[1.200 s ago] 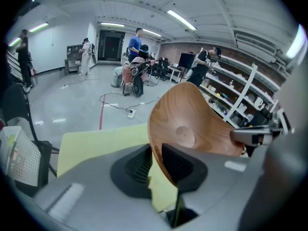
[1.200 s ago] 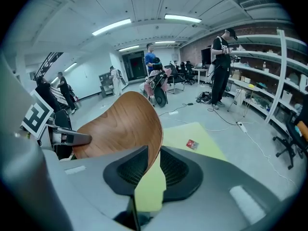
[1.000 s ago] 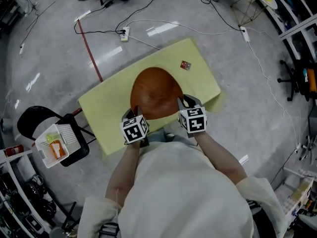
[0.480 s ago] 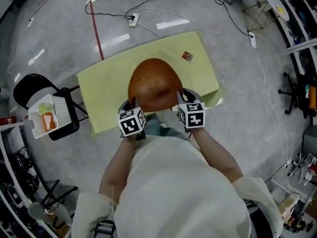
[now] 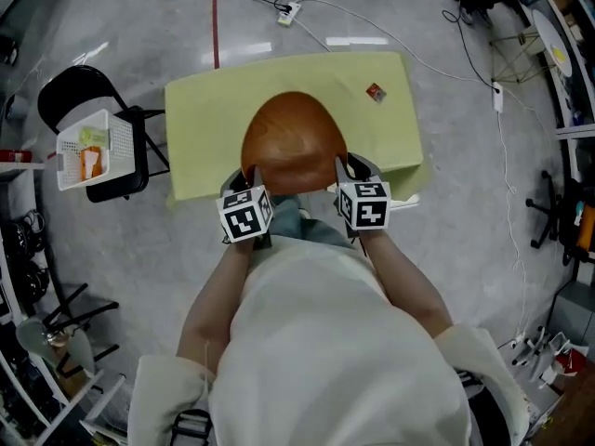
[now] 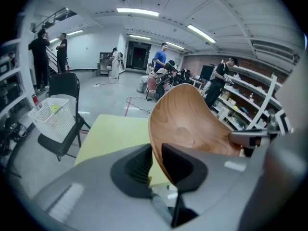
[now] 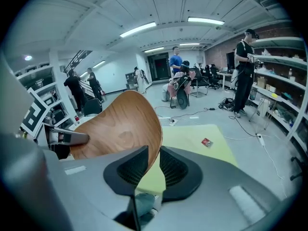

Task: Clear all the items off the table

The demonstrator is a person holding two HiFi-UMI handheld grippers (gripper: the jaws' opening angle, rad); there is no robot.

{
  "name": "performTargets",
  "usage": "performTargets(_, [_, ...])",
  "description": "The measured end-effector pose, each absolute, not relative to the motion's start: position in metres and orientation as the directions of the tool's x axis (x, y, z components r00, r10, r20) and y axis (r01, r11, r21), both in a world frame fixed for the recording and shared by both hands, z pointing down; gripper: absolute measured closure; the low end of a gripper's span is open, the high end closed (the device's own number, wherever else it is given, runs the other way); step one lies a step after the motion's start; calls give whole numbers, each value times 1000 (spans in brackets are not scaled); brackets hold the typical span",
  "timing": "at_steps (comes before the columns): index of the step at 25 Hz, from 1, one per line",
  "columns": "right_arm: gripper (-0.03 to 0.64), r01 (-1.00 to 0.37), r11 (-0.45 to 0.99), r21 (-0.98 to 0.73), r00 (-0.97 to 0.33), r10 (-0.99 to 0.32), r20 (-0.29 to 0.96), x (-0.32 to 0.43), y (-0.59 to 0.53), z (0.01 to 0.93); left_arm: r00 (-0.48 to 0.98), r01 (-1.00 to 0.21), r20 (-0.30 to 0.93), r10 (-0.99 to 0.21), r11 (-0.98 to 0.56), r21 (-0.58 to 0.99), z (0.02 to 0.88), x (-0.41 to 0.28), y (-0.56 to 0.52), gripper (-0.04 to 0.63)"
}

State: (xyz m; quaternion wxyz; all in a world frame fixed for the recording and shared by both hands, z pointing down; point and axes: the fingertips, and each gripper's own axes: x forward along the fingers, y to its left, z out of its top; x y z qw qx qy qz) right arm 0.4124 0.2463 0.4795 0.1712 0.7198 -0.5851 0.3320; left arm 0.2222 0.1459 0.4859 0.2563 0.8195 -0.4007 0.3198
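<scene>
While the person is looking steeply down over their own arms, both tongs are gripping one big wooden bowl (image 5: 293,147) by its near rim. The left gripper (image 5: 253,180) is pinching the left side of that rim, with its jaws closed tight on the thin wooden edge. The right gripper (image 5: 346,167) is doing the same on the right side, and its ribbed pads are pressing the edge from both faces. Each gripper is showing its marker cube toward the head camera.

The bowl is hanging tilted between the two grippers, with its far rim standing higher than the held edge. It is sitting over the near middle of the yellow-green table (image 5: 200,119), and its near edge is reaching past the table's edge toward the person. Whether its underside is touching the tabletop, I cannot tell.

A small red packet (image 5: 376,92) is lying flat near the table's far right corner, well apart from the bowl. A black chair (image 5: 79,86) is standing just beside the table's left end. It is carrying a white basket (image 5: 82,142) with something orange and something green inside. Cables (image 5: 372,17) are trailing across the grey floor beyond the table, and a red line (image 5: 215,17) is running away from its far edge. Several people are standing in the background of both gripper views.
</scene>
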Motion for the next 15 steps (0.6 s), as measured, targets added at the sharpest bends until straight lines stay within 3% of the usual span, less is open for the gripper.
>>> performTargets(15, [544, -988, 30, -148, -120, -750, 650, 319, 202, 470, 321, -939, 716, -619, -305, 158, 481, 109, 158, 528])
